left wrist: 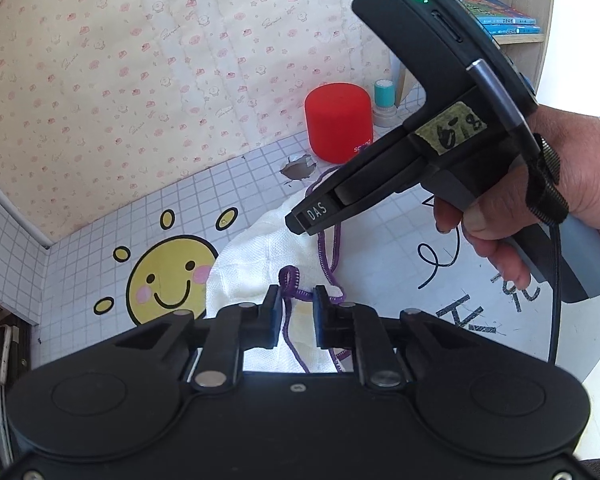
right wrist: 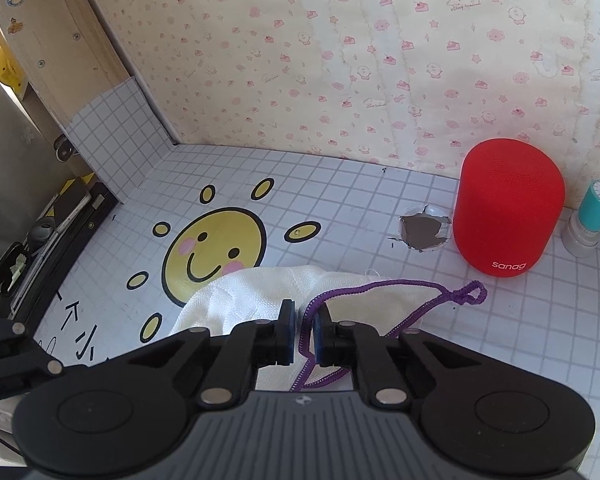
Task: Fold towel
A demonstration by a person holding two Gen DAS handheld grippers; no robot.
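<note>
Left wrist view: left gripper [left wrist: 297, 294] nearly closed, pinching the white towel [left wrist: 256, 264] by its purple edging; right gripper [left wrist: 296, 222], marked "DAS", clenched on the same towel mid-tabletop [left wrist: 100, 216]. Red speaker [right wrist: 508, 208], marked "sanag", far right edge.

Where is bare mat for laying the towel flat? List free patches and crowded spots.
Free: the sun drawing left of the towel; also the mat strip between it and the quilted wall. Crowded: right rear, with torn hole, red speaker and teal stamp; and at the towel, gripped by left gripper and right gripper.
</note>
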